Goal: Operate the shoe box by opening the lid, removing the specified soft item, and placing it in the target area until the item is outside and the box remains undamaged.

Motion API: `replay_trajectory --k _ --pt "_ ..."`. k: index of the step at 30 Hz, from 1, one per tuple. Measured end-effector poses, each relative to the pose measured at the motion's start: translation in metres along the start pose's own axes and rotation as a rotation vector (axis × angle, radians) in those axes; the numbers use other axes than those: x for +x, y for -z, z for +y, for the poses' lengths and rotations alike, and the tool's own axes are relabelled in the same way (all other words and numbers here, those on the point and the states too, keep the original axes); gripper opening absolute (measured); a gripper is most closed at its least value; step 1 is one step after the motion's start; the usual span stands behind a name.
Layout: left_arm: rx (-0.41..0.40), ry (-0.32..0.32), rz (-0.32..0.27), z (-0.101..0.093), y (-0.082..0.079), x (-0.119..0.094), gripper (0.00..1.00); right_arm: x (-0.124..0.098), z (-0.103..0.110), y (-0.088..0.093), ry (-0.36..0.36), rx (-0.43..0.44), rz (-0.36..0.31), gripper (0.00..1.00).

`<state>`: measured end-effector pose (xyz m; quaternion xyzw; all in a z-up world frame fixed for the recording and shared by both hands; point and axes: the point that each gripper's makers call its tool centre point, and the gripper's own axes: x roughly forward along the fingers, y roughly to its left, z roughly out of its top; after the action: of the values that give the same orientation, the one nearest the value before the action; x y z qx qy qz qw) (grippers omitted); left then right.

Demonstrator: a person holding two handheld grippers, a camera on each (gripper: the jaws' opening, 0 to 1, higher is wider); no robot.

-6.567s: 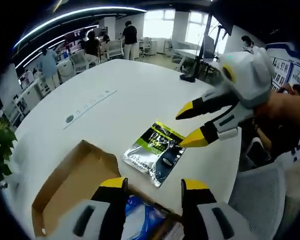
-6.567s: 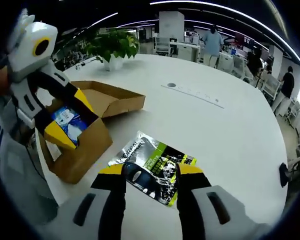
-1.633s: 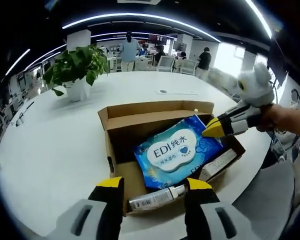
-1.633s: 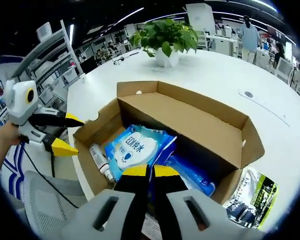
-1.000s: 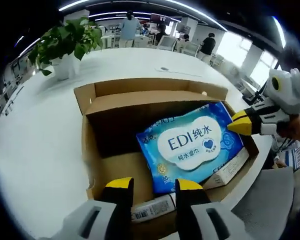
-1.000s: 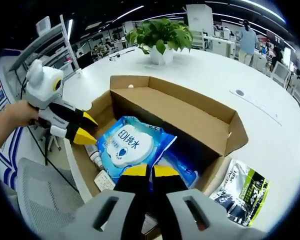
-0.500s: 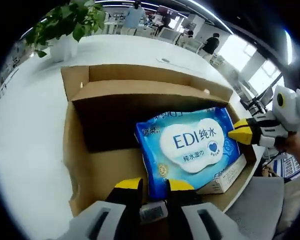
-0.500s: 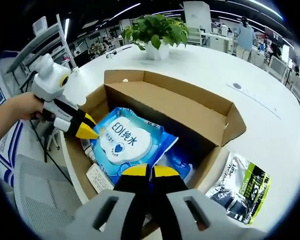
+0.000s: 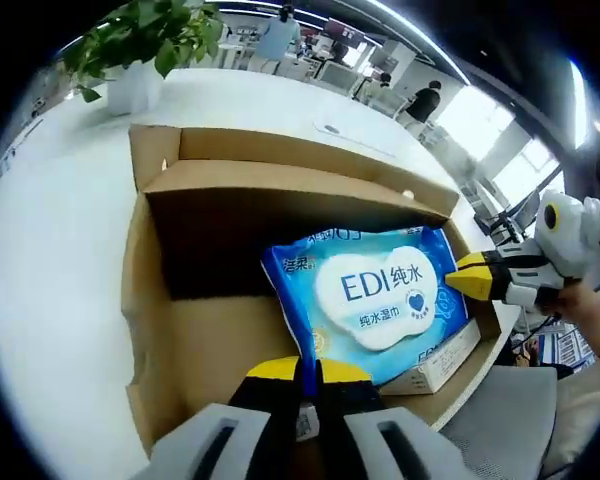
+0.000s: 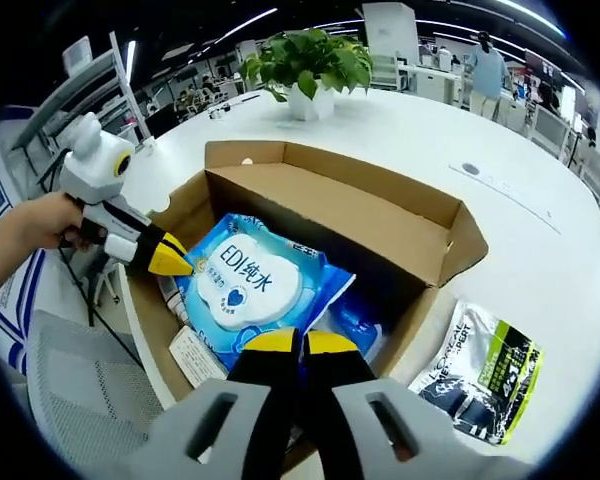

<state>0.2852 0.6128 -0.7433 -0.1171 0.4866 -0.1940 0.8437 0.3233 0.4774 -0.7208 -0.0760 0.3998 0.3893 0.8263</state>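
Blue soft wet-wipe pack lies inside the open brown cardboard shoe box at the table's near edge. Left tongs and right tongs each pinch a pack edge; lift evenly, clear of the walls.

Blue wipes pack covers most box contents; white carton half under it; small item behind left claw unidentifiable.

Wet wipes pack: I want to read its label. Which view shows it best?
The left gripper view: the wet wipes pack faces the camera, lettering large. The right gripper view shows it smaller and tilted.
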Motion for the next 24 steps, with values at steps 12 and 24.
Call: replay_trajectory --k 12,24 --pt "-0.023 -0.022 -0.024 0.003 -0.005 -0.005 0.0 -0.003 -0.001 -0.001 -0.003 0.016 -0.008 0.0" --pt "-0.032 0.028 -0.008 0.002 -0.001 0.003 0.17 -0.002 -0.002 0.0 -0.011 0.015 -0.003 0.0"
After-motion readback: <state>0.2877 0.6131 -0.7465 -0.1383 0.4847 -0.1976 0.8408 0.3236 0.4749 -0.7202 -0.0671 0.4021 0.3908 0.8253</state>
